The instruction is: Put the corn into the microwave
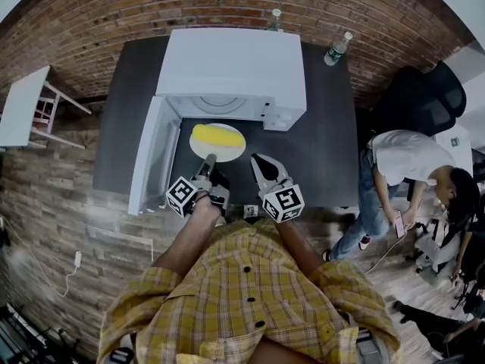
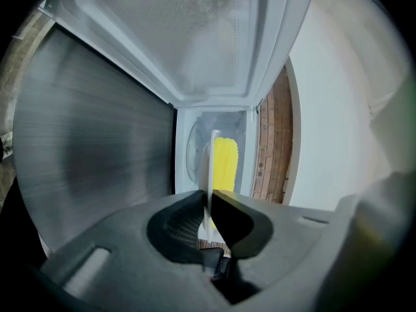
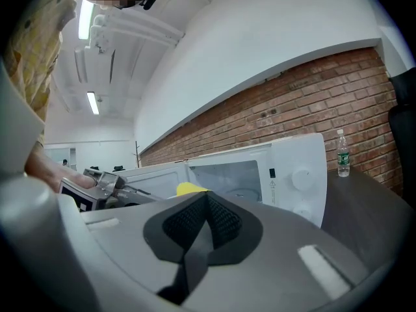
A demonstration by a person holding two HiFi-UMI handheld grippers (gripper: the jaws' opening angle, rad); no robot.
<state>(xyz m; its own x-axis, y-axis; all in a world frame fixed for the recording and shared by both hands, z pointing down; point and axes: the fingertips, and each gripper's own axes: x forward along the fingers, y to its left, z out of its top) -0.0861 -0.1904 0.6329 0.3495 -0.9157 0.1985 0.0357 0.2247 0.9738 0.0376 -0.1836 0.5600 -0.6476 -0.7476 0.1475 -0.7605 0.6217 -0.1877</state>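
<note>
Left tongs (image 2: pixel 209 203) clamped on the rim of a white plate (image 1: pixel 220 154); in the left gripper view the rim shows edge-on, pinched between the 2 pads, jaws only a sliver apart. The plate carries 1 yellow corn (image 1: pixel 217 135) cob lying across it. Plate and corn are held above the dark bench (image 1: pixel 326 139), just in front of the open mouth of the white microwave (image 1: pixel 235 63), not inside the cavity. The microwave door (image 1: pixel 148 158) is swung wide open to the left in the head view, and the plate sits between the door and the control panel side. Right tongs (image 3: pixel 207 197) have jaws pressed together with nothing between them; they sit just right of the plate, near it, contact unclear, pointing toward the microwave front. 2 clear bottles (image 1: pixel 339 48) stand at the back of the bench by the brick wall (image 1: pixel 114 6), behind and right of the microwave. Another person (image 1: pixel 413 158) in a white top bends over at the right, off the bench.
</note>
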